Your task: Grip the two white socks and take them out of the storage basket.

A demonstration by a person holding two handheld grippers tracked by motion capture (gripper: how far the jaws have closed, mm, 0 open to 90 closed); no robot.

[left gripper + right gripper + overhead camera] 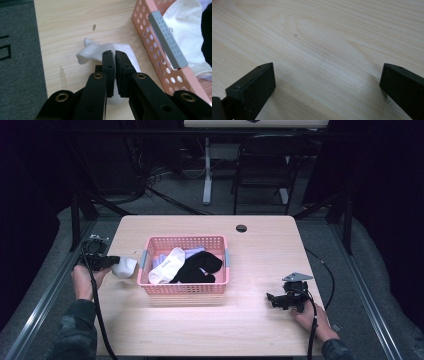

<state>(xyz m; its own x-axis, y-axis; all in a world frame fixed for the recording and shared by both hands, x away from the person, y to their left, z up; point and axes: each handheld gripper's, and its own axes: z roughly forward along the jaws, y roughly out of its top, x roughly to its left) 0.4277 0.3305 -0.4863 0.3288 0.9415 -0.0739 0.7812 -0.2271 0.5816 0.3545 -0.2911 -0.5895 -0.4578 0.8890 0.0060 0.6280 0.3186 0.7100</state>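
Left gripper (pixel 114 53) fingers pinch a white sock (pixel 92 51) beside the pink basket (pixel 147 47); right gripper (pixel 327 82) spread wide.

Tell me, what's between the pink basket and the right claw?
Nothing but bare wooden table. In the high view, the pink basket and the right claw sit apart with just tabletop between them.
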